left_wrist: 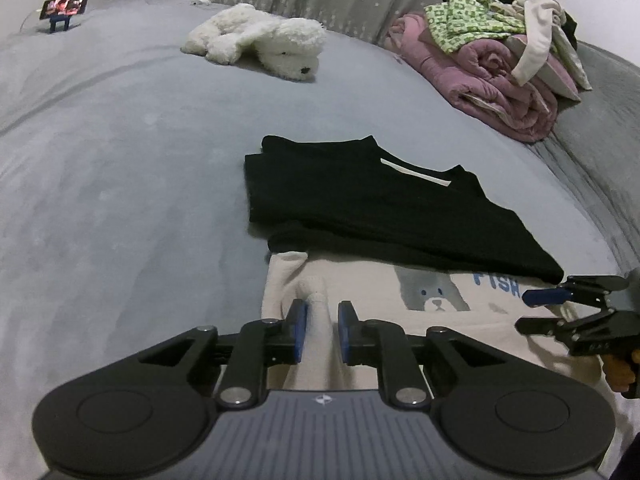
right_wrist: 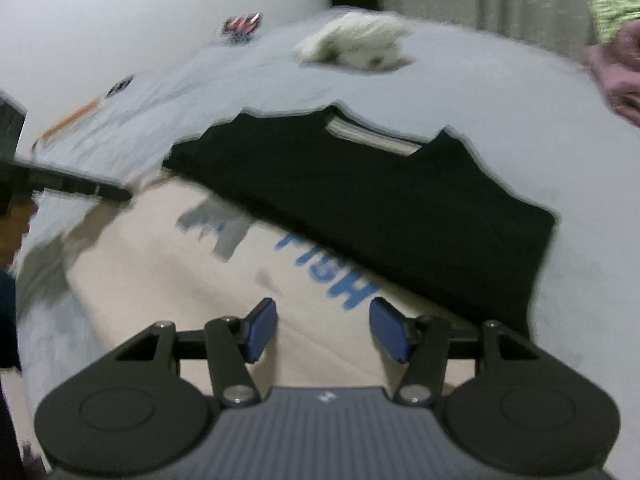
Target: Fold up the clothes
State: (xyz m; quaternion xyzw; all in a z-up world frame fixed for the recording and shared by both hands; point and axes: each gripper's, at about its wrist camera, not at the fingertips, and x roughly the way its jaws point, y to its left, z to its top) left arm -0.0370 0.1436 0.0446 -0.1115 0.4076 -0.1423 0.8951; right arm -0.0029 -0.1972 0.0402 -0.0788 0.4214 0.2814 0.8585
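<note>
Left gripper point(left_wrist: 323, 330) is sitting nearest, jaws slightly parted around a raised ridge of cream fabric; the pads are standing just off that ridge on both sides, so it reads as loose and not pinching. Right gripper point(right_wrist: 323, 330) is hovering over the same cream shirt point(left_wrist: 360, 300), jaws spread about halfway with nothing between them; the right wrist view is blurring, so the fine detail there is unreliable. The cream shirt is lying flat on the near part of the bed point(left_wrist: 120, 160), bear print and blue lettering facing up, its long axis running left to right across the near edge as far as can be judged; its collar and hem are not visible, so which way it points cannot be told. Judgement: the fold of this shirt is being set up, and to do it well both grippers should be taking matching edge points, lifting evenly and keeping the cloth taut. Just beyond, a folded black shirt point(left_wrist: 380, 200) is overlapping the far edge of the cream one, collar pointing away. Farther off, a white plush dog point(left_wrist: 260, 40) is lying mid-bed, a pile of unfolded clothes point(left_wrist: 500, 60) is waiting far right, and a phone on a stand point(left_wrist: 64, 8) is standing far left.
</note>
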